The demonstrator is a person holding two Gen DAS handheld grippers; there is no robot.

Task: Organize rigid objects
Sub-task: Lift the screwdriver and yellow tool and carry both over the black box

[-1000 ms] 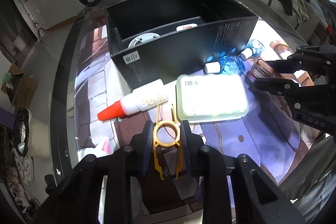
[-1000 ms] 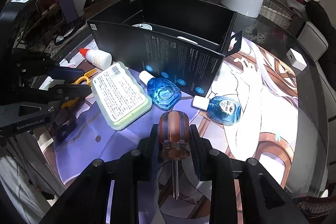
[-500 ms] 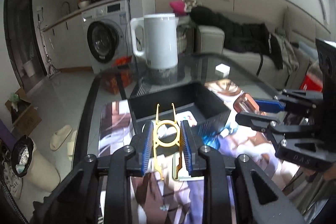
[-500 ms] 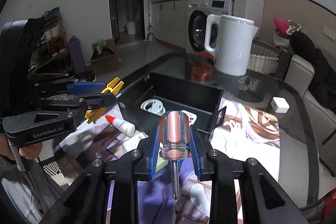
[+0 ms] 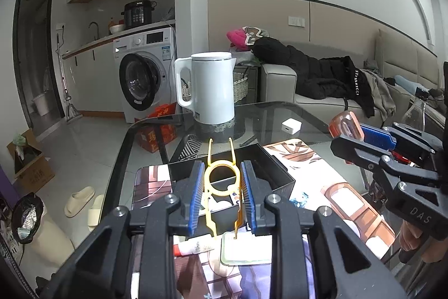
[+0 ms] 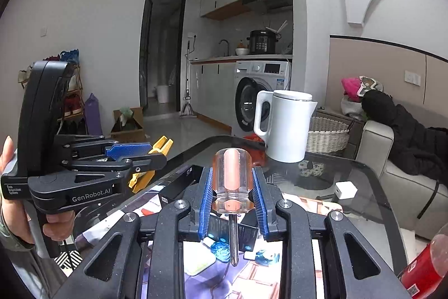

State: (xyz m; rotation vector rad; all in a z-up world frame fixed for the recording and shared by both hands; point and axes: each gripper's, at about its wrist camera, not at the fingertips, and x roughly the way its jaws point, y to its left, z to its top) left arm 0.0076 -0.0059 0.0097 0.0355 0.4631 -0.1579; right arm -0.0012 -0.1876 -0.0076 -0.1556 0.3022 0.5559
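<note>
Black claw arms hide box contents

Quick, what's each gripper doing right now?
Left gripper: shut on the yellow clip.
Right gripper: shut on the screwdriver.

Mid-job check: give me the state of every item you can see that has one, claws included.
left claw: shut on the yellow clip, lifted above the table.
yellow clip: held, prongs pointing away.
right claw: shut on the screwdriver.
screwdriver: held by its clear handle, shaft pointing toward the camera.
black box: open-topped, on the table.
white kettle: upright, lid on.
washing machine: door closed.
</note>
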